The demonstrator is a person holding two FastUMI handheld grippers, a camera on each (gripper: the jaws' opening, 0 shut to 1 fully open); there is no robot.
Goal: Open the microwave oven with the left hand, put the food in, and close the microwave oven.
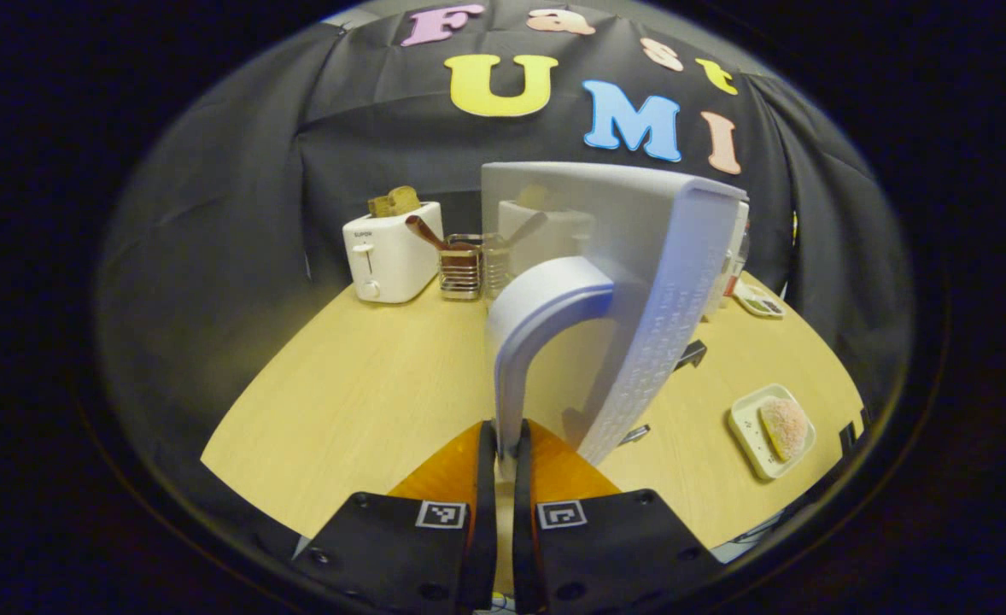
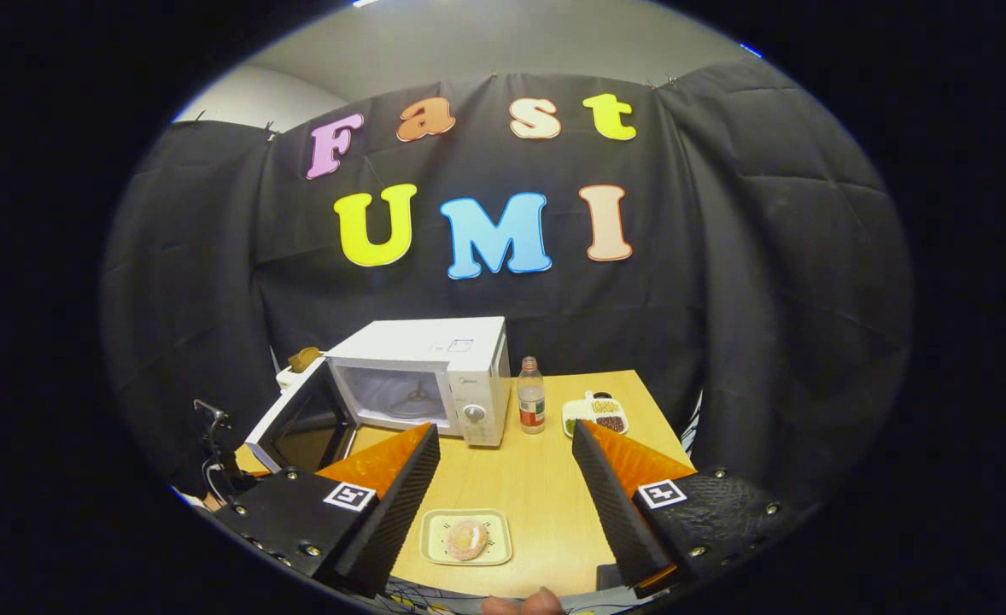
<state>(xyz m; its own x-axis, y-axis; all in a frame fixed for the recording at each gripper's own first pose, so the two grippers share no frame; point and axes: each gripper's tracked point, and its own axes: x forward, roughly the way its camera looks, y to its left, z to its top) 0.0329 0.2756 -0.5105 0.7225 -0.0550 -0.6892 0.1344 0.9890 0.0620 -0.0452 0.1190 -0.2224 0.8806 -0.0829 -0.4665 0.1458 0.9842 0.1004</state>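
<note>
In the left gripper view, my left gripper (image 1: 503, 434) is shut on the lower end of the curved handle (image 1: 537, 312) of the white microwave's door (image 1: 665, 282), which stands swung open. In the right gripper view, the microwave (image 2: 435, 363) sits at the back of the table with its door (image 2: 298, 423) open to the left and its cavity bare. The food, a round sugared bun (image 2: 467, 539), lies on a small pale plate (image 2: 435, 551) near the front edge. My right gripper (image 2: 503, 478) hangs open above and behind it, holding nothing. The same plate (image 1: 746, 427) lies at the right.
A white toaster (image 1: 392, 248) with bread and a wire utensil holder (image 1: 462, 272) stand at the back left of the wooden table (image 1: 358, 401). A bottle (image 2: 531, 407) and a divided dish (image 2: 595, 414) stand to the right of the microwave.
</note>
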